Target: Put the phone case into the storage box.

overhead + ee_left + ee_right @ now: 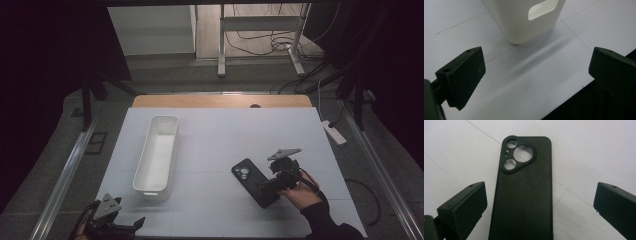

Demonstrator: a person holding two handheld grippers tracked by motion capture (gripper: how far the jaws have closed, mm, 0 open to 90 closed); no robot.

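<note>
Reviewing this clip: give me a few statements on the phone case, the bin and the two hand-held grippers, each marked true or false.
1. The black phone case lies between the open jaws of the right hand-held gripper. True.
2. The phone case is inside the white bin. False: it lies on the white table cover, to the right of the bin.
3. The left hand-held gripper is clamped on the bin's handle. False: its jaws are open and apart from the bin.
4. The case's camera cutouts face up. True.
5. The bin looks empty. True.
</note>
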